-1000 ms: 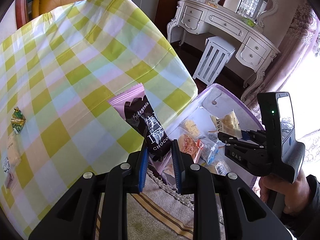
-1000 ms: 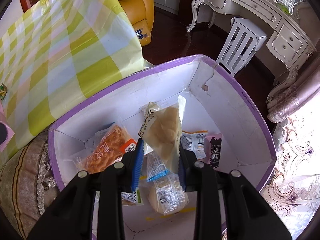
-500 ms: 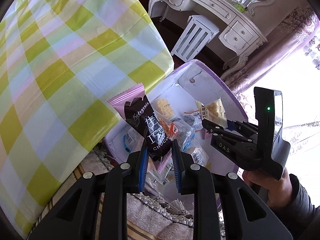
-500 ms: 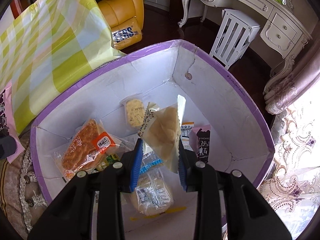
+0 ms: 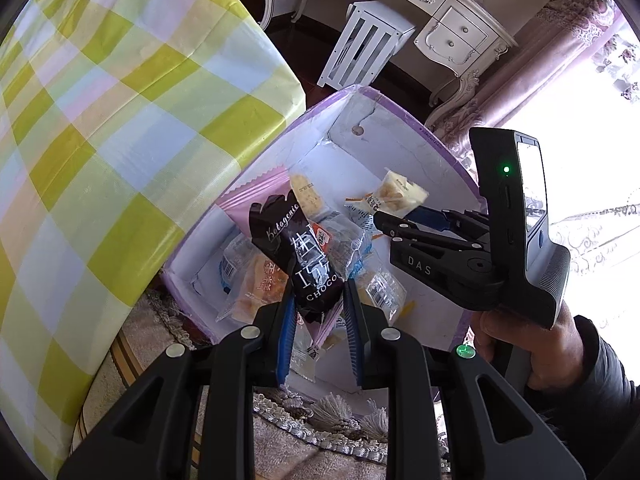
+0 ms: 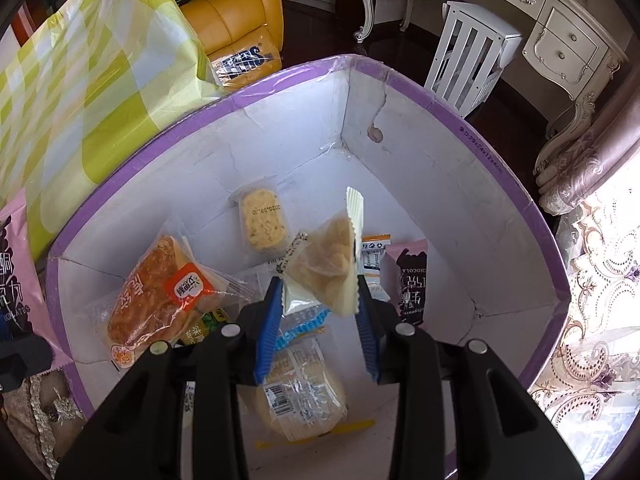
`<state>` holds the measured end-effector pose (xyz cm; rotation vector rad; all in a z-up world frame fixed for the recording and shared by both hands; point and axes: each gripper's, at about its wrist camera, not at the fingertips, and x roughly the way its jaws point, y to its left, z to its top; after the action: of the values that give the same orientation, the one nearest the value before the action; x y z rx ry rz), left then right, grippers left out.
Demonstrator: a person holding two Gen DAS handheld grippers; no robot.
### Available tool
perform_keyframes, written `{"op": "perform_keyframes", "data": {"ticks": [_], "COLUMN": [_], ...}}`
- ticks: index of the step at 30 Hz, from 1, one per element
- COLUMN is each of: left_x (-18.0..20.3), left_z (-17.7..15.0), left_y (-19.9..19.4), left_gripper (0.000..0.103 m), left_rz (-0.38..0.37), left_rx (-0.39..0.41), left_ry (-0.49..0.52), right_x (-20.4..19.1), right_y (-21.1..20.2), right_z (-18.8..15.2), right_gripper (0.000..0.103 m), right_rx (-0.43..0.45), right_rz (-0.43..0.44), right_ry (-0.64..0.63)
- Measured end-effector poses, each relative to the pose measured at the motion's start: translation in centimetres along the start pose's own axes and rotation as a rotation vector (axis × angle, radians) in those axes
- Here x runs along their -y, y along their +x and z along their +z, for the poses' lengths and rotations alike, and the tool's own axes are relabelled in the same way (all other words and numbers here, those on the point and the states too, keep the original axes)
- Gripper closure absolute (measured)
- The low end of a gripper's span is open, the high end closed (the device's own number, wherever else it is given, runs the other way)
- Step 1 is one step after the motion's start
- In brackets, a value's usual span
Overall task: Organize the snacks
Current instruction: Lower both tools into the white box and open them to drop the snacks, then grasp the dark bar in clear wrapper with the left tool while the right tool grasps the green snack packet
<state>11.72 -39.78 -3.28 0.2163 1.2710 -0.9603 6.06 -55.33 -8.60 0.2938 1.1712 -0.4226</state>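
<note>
A white box with a purple rim (image 6: pixel 460 116) (image 5: pixel 400 104) holds several wrapped snacks: an orange bread packet (image 6: pixel 160 296), a small yellow cake (image 6: pixel 262 220), a pink-and-black chocolate bar (image 6: pixel 408 284) and a round bun (image 6: pixel 300 396). My left gripper (image 5: pixel 318 308) hangs over the box's near corner, shut on a pink-and-black chocolate packet (image 5: pixel 308 264) that also shows at the left edge (image 6: pixel 16 272) of the right wrist view. My right gripper (image 6: pixel 318 288) (image 5: pixel 384 216) points down into the box. Its jaws are opening, and a clear packet of pale crackers (image 6: pixel 328 272) (image 5: pixel 400 196) between them still touches both pads.
The table with a yellow-green checked cloth (image 5: pixel 120 120) rises just left of the box. A tasselled rug (image 5: pixel 320 412) lies under the box. Beyond stand a white stool (image 5: pixel 368 44), a white dresser (image 5: pixel 440 4), a yellow armchair (image 6: pixel 228 12) and curtains (image 6: pixel 580 184). A person's hand (image 5: pixel 520 332) holds the right gripper.
My left gripper has swung with the chocolate packet from over the table to over the box, tilting downward. My right gripper has sunk lower into the box and its jaws have widened around the cracker packet.
</note>
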Motion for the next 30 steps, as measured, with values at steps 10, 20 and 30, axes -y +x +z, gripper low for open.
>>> {"op": "perform_keyframes", "data": {"ticks": [10, 20, 30], "left_x": [-1.4, -3.6, -8.1], "left_z": [0.0, -0.6, -3.6], "left_y": [-0.5, -3.3, -9.4], "left_gripper": [0.045, 0.045, 0.046], "left_rz": [-0.069, -0.03, 0.191], "left_rx": [0.027, 0.127, 0.28], "left_ry": [-0.066, -0.139, -0.189], "right_x": [0.4, -0.1, -4.3], "right_y": [-0.2, -1.7, -4.4], "right_z": [0.2, 0.6, 1.8], "right_gripper": [0.042, 0.036, 0.035], "right_rx": [0.006, 0.041, 0.091], "right_rz": [-0.011, -0.008, 0.052], "right_ry": [0.013, 0.014, -0.053]}}
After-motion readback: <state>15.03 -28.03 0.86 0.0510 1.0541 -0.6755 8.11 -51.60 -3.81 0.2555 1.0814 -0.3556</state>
